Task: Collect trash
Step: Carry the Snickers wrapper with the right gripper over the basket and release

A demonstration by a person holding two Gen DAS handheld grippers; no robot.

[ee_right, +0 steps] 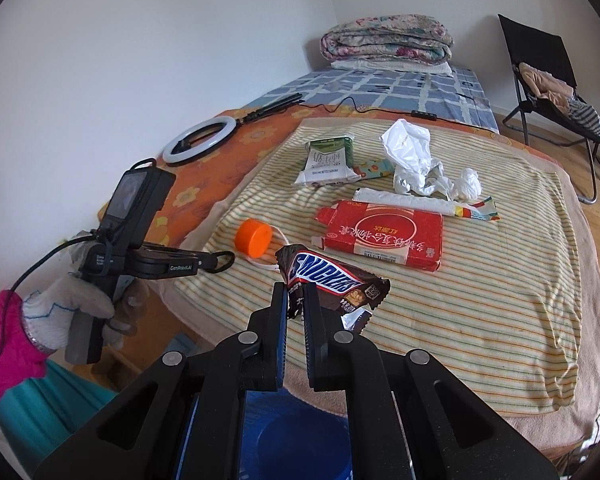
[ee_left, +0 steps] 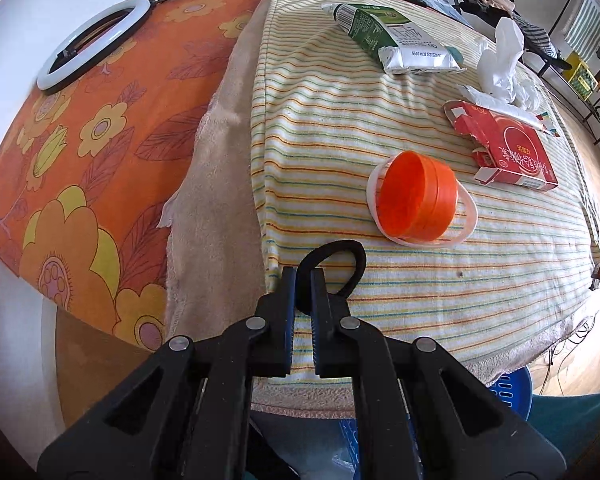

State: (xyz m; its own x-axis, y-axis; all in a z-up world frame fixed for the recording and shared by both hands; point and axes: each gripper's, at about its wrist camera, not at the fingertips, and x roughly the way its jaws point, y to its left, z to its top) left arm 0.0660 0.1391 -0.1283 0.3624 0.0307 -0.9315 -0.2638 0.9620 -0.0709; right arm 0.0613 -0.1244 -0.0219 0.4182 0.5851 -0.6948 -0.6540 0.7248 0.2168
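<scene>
My left gripper (ee_left: 304, 278) is shut on a black elastic loop (ee_left: 346, 258) over the near edge of the striped towel (ee_left: 440, 300). The right wrist view shows that left gripper (ee_right: 214, 261) in a gloved hand (ee_right: 68, 304), with the loop (ee_right: 227, 259) at its tip. My right gripper (ee_right: 296, 294) is shut on a brown Snickers wrapper (ee_right: 332, 280), held above the towel's front edge. Further in on the towel lie an orange cap (ee_left: 418, 200) with a white ring, a torn red carton (ee_left: 508, 148), a green milk carton (ee_left: 384, 36) and crumpled white plastic (ee_left: 500, 60).
A blue bin (ee_right: 300, 440) stands on the floor under my right gripper, and its rim (ee_left: 508, 396) shows in the left wrist view. A white ring light (ee_left: 92, 40) and its cable lie on the orange floral sheet. A folded quilt (ee_right: 386, 38) and a black chair (ee_right: 548, 80) are behind.
</scene>
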